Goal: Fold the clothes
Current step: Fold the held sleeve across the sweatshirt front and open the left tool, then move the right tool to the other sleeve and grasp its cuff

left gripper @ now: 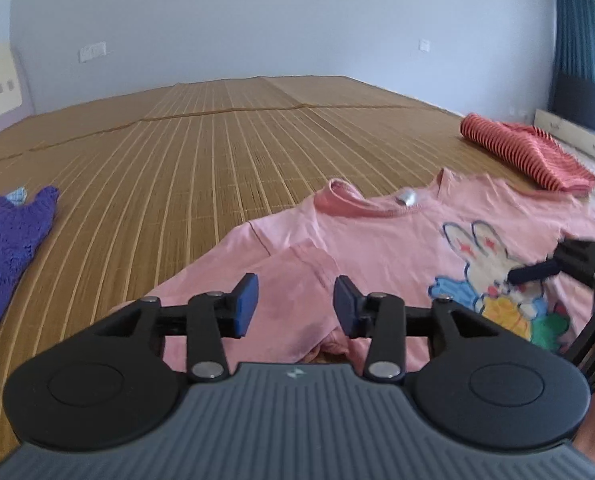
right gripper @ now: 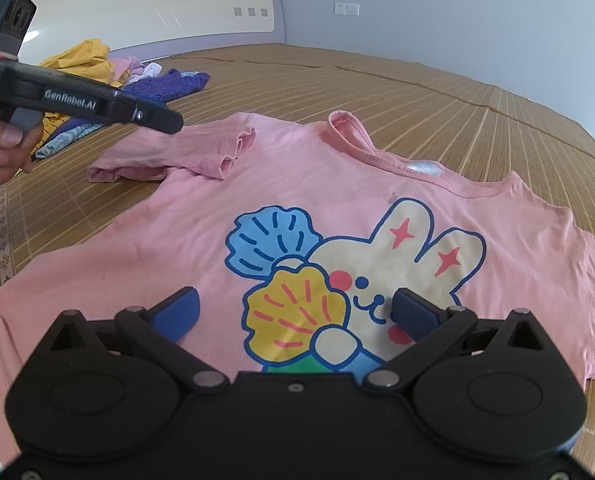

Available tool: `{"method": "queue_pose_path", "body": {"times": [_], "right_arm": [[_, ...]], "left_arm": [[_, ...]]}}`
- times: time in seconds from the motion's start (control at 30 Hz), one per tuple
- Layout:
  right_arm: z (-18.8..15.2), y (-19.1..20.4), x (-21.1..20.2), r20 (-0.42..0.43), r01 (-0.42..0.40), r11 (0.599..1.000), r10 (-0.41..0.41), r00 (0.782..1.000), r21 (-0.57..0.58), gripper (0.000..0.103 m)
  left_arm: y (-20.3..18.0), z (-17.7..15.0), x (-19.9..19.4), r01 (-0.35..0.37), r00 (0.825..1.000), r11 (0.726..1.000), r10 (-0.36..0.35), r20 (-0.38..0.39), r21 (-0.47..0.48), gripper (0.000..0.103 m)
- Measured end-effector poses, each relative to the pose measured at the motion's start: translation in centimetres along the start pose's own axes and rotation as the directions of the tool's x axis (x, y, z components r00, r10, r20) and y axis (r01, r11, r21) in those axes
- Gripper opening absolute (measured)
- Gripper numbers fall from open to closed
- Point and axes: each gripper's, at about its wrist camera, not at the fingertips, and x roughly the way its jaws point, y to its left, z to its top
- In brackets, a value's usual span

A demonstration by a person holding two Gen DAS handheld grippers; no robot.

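Pink T-shirt (right gripper: 201, 216) spread front-up on the bamboo mat (left gripper: 201, 152) of the bed, bunny print (right gripper: 337, 280) showing, one short sleeve (right gripper: 177, 156) already turned in over the body. Left gripper (left gripper: 295, 306) above that folded sleeve, jaws parted to a middling gap with nothing between the pads — no cloth pinched. Right gripper (right gripper: 295, 314) low over the print, jaws wide, likewise holding nothing. Thin, light cotton by the look of it: limp, no stiffness, likely to sag and drag along the ribbed mat rather than slide cleanly — so best pinched at a seamed edge. Sensible holds: the hem or the cuff of the sleeve on the other side, or the ribbed collar (right gripper: 349, 136), where the doubled fabric gives the pads something to bite. Striped red garment (left gripper: 525, 152) and purple knit (left gripper: 9, 240) lying well apart on the mat, out of the way.
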Motion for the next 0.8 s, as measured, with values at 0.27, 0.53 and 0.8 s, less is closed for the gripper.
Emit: {"method": "queue_pose_path", "body": {"times": [0.27,0.53,0.8], "right_arm": [[3.0,-0.1,-3.8,0.138,-0.016,0.998,0.008,0.99,0.061,0.098],[10.4,0.4,1.5,0.199,-0.175,0.955,0.129,0.972,0.238,0.067],[10.5,2.1,9.3,0.034,-0.124,0.966,0.119,0.992,0.228,0.056]], "left_arm": [[0.6,-1.4,-0.2,0.018,1.0,1.0,-0.018,-0.022,0.0,0.056],[2.5,-1.8,0.0,-0.01,0.998,0.999,0.008,-0.063,-0.031,0.058],[3.0,-2.1,0.2,-0.012,0.997,0.999,0.009,-0.075,-0.039,0.06]]}}
